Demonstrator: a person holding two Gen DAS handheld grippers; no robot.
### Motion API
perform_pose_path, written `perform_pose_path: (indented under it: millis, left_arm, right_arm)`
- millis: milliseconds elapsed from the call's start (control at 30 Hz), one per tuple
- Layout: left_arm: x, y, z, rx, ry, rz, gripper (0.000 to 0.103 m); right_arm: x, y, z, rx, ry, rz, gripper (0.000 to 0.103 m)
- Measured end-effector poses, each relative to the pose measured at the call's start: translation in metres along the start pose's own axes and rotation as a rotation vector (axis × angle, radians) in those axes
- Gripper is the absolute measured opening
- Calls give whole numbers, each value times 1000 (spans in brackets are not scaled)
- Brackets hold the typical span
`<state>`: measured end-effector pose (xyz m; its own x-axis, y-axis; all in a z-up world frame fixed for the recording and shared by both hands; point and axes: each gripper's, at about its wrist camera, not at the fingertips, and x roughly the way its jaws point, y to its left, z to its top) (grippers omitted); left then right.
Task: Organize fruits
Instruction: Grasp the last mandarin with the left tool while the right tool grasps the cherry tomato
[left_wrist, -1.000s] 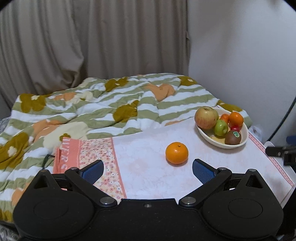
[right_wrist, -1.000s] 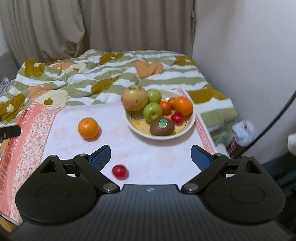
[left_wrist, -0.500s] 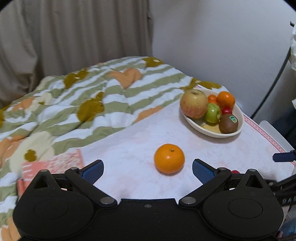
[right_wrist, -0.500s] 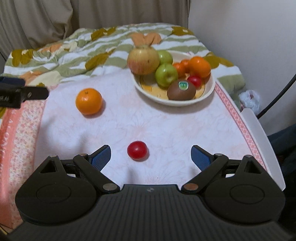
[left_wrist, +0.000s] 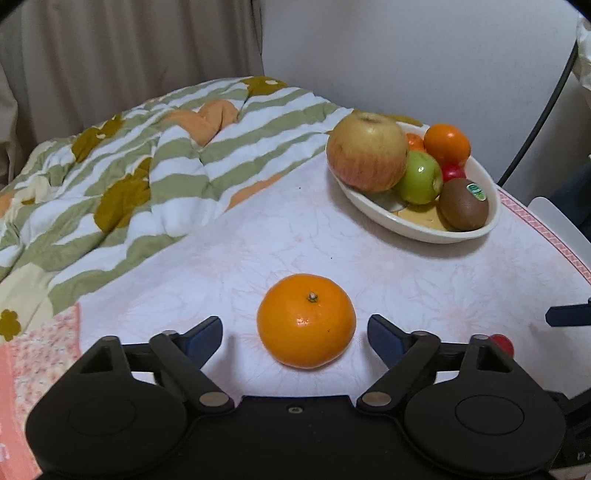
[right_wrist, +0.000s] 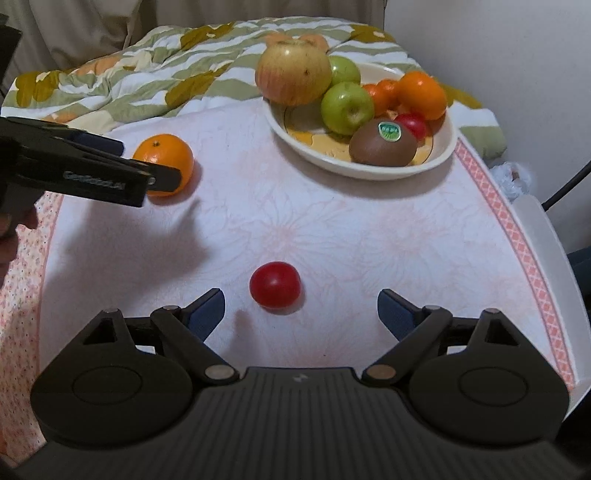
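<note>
Left wrist view: I see my left gripper (left_wrist: 295, 334) with its jaws closing around the mandarin (left_wrist: 306, 320), which sits on the pale floral tablecloth (left_wrist: 258, 243) between the blue pads (left_wrist: 205, 334), not yet touched by either. Up to the right is the white bowl (left_wrist: 417, 225), holding a big apple (left_wrist: 366, 151), a green apple (left_wrist: 421, 179), a kiwi (left_wrist: 463, 204) and an orange (left_wrist: 447, 144). In the right wrist view, my right gripper (right_wrist: 301, 314) has its jaws spread apart, with the small red fruit (right_wrist: 275, 290) lying on the cloth just ahead of them, nearer the left pad and untouched. The striped quilt (right_wrist: 122, 85) lies behind.
</note>
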<state>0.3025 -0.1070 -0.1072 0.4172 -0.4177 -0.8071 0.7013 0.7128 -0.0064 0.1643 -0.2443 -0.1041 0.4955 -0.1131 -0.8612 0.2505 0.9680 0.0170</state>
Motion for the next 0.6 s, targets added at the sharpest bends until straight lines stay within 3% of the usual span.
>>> perform_pose_path:
  millis: [133, 200, 300, 600]
  left_arm:
    - [7, -1, 0, -1, -1, -6, 75]
    - [8, -1, 0, -2, -1, -31, 66]
    - [7, -5, 0, 14, -2, -20, 65]
    - [-4, 5, -15, -16, 1, 28, 65]
  right_arm:
    - [6, 0, 2, 8, 7, 20, 101]
    - [8, 1, 4, 1, 12, 24, 93]
    - [11, 1, 6, -8, 19, 40, 81]
    - [20, 5, 11, -36, 31, 71, 64]
